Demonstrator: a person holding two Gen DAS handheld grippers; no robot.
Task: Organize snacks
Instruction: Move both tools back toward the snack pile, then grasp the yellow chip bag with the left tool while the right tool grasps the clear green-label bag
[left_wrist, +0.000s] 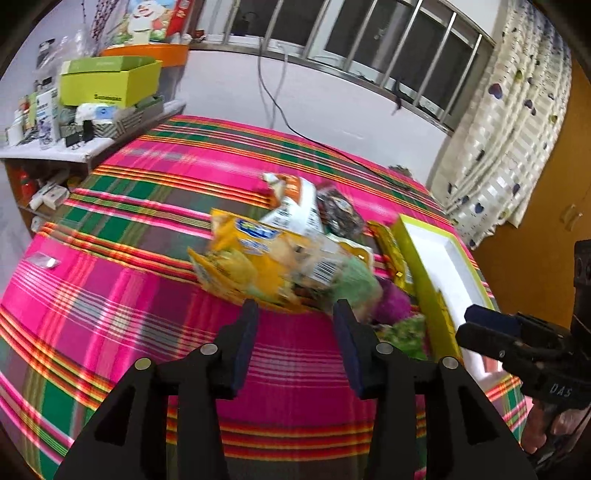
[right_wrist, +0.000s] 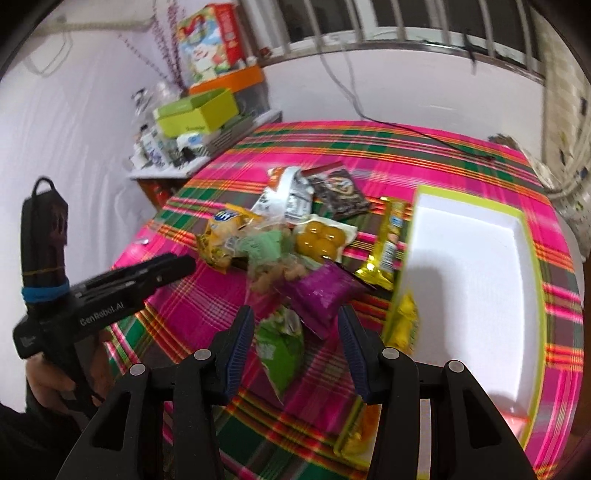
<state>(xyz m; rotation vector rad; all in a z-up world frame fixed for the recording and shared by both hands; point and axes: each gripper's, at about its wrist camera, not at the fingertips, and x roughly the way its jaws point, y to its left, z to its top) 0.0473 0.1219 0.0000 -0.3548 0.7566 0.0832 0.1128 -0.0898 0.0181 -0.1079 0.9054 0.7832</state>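
Both the left gripper (left_wrist: 295, 314) and the right gripper (right_wrist: 295, 321) hover spread wide, holding nothing. Beyond them, crinkly foil snack packets (right_wrist: 295, 240) lie heaped on the plaid cloth (right_wrist: 461, 155), beside a rectangular white-lined, lime-rimmed box (right_wrist: 532, 258).

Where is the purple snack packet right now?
In the right wrist view, the purple packet lies on the plaid cloth, between the green packet and the white tray.

- Desk (right_wrist: 461, 155) under a pink-and-green plaid cloth.
- Heap of snack packets (right_wrist: 295, 243) lying mid-cloth.
- Yellow-rimmed white tray (right_wrist: 532, 258) just beside them.
- Black cable (right_wrist: 436, 138) at the far edge.
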